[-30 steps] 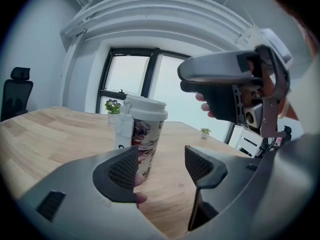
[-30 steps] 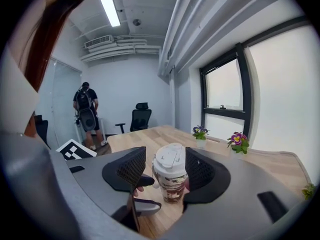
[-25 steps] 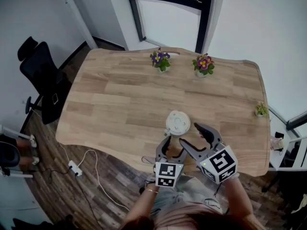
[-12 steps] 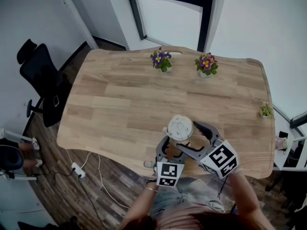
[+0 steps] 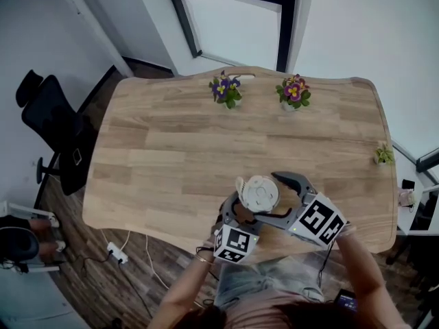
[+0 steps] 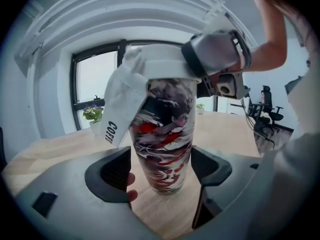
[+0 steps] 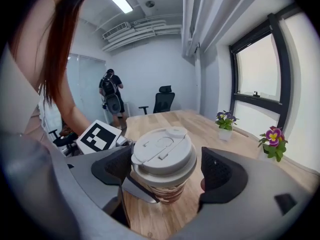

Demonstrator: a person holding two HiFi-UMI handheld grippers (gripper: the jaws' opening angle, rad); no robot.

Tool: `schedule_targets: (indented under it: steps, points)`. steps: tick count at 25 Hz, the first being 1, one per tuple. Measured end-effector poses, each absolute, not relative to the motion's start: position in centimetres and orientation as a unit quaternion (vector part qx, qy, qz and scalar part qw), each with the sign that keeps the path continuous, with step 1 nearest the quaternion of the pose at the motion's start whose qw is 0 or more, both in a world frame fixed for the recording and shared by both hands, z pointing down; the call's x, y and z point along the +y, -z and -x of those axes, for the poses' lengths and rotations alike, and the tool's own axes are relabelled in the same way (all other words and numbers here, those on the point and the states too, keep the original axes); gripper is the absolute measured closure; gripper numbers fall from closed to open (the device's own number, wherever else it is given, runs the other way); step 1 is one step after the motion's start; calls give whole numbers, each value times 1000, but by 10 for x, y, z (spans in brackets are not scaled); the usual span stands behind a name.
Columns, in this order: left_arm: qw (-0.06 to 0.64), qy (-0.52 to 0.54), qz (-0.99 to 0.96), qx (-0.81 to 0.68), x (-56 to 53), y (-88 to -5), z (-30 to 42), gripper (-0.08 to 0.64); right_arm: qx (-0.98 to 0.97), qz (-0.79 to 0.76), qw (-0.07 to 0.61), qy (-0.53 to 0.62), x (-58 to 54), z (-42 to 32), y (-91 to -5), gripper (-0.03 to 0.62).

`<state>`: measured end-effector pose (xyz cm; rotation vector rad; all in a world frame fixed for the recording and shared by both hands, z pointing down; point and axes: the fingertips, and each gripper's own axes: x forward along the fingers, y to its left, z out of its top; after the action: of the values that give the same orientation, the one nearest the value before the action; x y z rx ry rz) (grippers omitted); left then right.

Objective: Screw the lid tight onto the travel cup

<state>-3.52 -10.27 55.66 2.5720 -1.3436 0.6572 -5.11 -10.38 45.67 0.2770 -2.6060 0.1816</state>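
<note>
At the near edge of the wooden table point(image 5: 171, 149), the travel cup point(image 6: 165, 144) stands upright with its white lid point(image 7: 162, 151) seated on top. Your left gripper point(image 6: 162, 171) brackets the cup's marbled lower body. Its jaws are released and have just been opening, with a pad on either side and neither pressing on the wall. Your right gripper point(image 7: 162, 173) sits higher. Its jaws have also just been opening, and they flank the lid's rim without gripping it. A white tag point(image 6: 117, 109) hangs from under the lid down the cup's side. Two potted flowers point(image 5: 225, 90) sit well apart from the cup at the table's far edge, below the window point(image 5: 240, 19).
</note>
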Motion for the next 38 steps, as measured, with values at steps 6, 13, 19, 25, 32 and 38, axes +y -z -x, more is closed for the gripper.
schedule_targets:
  steps: [6, 13, 19, 25, 32, 38]
  points:
    - [57, -212, -892, -394, -109, -555, 26, 212, -959, -64, 271, -53, -103, 58, -461, 201]
    - [54, -195, -888, -412, -115, -553, 26, 212, -962, -98, 250, -43, -107, 59, -460, 202]
    - [70, -183, -852, -486, -119, -552, 32, 210, -953, -199, 222, -55, -113, 60, -458, 202]
    - [72, -183, -851, -488, -121, -553, 33, 209, -945, -254, 193, -69, -118, 58, -458, 202]
    - [55, -224, -911, -343, -114, -557, 24, 209, -959, -133, 248, -38, -111, 53, -457, 202]
    - [63, -228, -901, -363, -119, -556, 24, 209, -956, -184, 227, -28, -115, 55, -453, 202]
